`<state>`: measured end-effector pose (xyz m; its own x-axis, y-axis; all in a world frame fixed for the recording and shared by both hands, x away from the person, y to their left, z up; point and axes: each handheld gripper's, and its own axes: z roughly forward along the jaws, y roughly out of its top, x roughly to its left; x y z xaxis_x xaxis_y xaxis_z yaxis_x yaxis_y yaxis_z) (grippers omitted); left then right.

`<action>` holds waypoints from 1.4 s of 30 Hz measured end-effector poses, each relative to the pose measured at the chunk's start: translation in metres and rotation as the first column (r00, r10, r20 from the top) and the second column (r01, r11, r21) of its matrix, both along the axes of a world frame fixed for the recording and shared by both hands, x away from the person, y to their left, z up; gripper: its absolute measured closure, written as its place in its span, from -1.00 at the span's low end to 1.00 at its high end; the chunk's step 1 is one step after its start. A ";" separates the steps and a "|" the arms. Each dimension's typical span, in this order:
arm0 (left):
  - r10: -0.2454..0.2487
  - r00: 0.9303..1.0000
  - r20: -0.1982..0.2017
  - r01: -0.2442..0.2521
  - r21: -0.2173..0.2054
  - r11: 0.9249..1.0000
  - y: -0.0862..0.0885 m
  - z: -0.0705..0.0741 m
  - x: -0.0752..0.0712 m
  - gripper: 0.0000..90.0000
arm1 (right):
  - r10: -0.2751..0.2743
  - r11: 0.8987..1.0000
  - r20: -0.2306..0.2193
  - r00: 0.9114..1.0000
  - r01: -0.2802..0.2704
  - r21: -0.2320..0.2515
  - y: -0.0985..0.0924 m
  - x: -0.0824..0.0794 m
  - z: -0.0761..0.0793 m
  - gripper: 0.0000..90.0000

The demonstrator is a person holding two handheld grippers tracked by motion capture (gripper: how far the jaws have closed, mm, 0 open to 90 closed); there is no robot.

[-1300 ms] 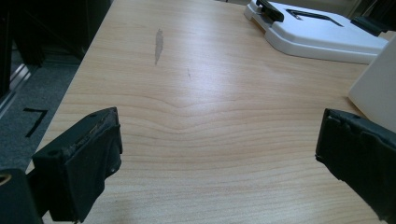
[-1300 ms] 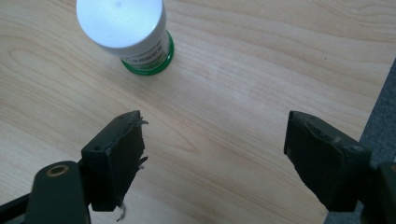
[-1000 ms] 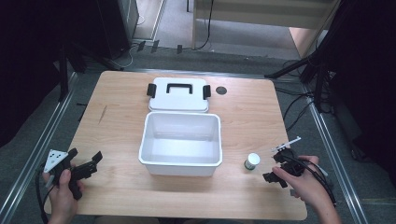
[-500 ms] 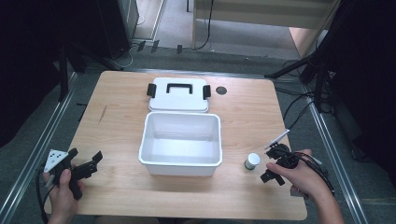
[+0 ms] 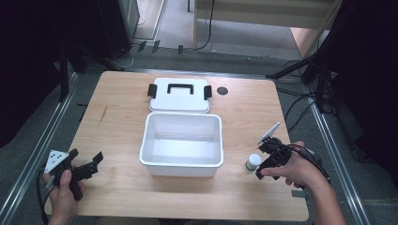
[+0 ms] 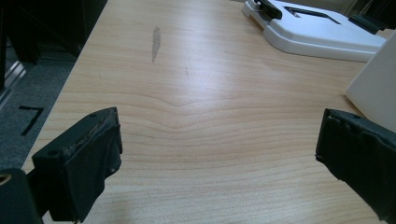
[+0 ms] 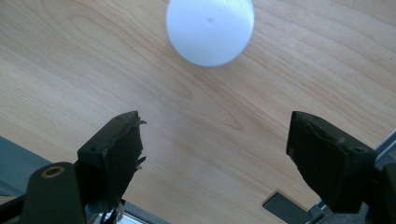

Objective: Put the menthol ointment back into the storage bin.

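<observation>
my right tongs [image 5: 264, 164] hang released with nothing between the jaws, and the small white-capped jar [image 5: 253, 161] stands on the desk [image 5: 122, 117] just beside them, toward the white bin [image 5: 182, 161]. in the right gripper view its round cap [image 7: 210, 29] lies ahead of the jaws, upright. my left tongs [image 5: 87, 165] gape empty, well apart across the bin, so i judge the right hand takes it.

Black grippers; padded fingers [image 7: 112, 154]; grey three-cornered plate [image 5: 55, 160].
</observation>
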<state>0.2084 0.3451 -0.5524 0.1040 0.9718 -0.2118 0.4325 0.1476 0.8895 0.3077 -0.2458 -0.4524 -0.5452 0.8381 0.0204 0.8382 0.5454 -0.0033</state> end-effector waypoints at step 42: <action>0.002 1.000 0.001 -0.002 -0.008 1.000 0.000 0.000 0.000 -0.98 | -0.082 0.996 0.027 0.996 0.081 0.020 0.027 0.034 -0.022 0.14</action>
<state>0.2088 0.3456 -0.5527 0.1022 0.9702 -0.2198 0.4312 0.1559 0.8887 0.3418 -0.2192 -0.4741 -0.4755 0.8794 0.0229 0.8796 0.4748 0.0303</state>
